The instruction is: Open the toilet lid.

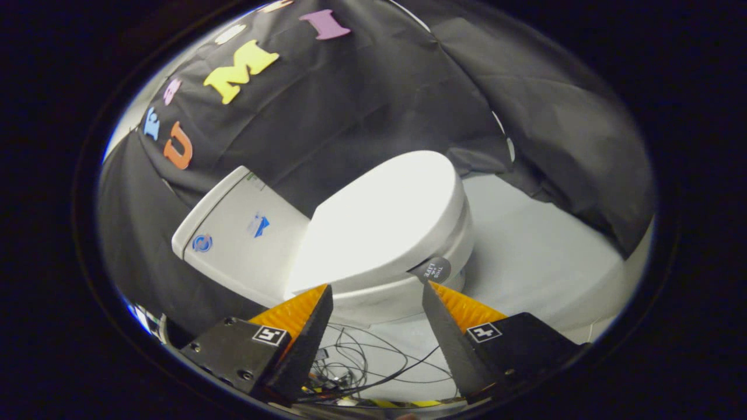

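A white toilet (pixel 402 291) stands just ahead of my fingers, tilted in the view. Its lid (pixel 379 221) lies flat on the seat, closed. A small dark round tag (pixel 436 269) sticks out from the lid's near edge, right by the tip of one finger. The tank (pixel 239 239) with two blue stickers sits behind the lid. My gripper (pixel 376 287) is open, its fingertips close to the lid's side rim with the rim showing between them; nothing is pressed between the fingers.
Black cloth (pixel 362 99) drapes behind and around the toilet. A pale floor (pixel 543 256) spreads beyond the bowl. Loose thin cables (pixel 362 361) and yellow-black tape lie on the floor below the fingers.
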`<action>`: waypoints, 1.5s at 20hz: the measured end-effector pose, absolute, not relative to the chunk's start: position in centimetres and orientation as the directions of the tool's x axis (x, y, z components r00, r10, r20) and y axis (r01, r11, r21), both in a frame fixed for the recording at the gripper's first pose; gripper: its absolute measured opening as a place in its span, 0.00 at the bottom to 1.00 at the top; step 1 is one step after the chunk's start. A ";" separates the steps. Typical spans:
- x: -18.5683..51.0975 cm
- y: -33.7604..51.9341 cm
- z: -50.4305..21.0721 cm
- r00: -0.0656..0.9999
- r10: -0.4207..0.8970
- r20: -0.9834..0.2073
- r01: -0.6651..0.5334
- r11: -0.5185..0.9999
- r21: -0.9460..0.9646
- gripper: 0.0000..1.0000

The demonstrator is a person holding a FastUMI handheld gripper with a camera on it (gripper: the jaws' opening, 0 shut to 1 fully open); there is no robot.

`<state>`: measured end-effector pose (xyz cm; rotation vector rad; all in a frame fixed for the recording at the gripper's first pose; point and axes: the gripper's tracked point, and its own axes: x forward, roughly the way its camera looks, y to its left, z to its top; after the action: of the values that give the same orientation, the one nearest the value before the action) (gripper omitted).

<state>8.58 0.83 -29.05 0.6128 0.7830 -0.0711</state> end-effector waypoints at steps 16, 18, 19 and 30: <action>12.3 -3.1 -37.7 0.652 0.159 -0.741 0.487 0.662 0.570 0.72; 12.5 -2.9 -38.2 0.649 0.180 -0.740 0.499 0.634 0.591 0.67; 12.6 -2.9 -38.2 0.652 0.186 -0.735 0.501 0.622 0.601 0.65; 13.5 -2.8 -38.2 0.706 0.275 -0.652 0.521 0.423 0.742 0.30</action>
<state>13.50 -2.81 -38.17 1.1583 0.8169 -0.1771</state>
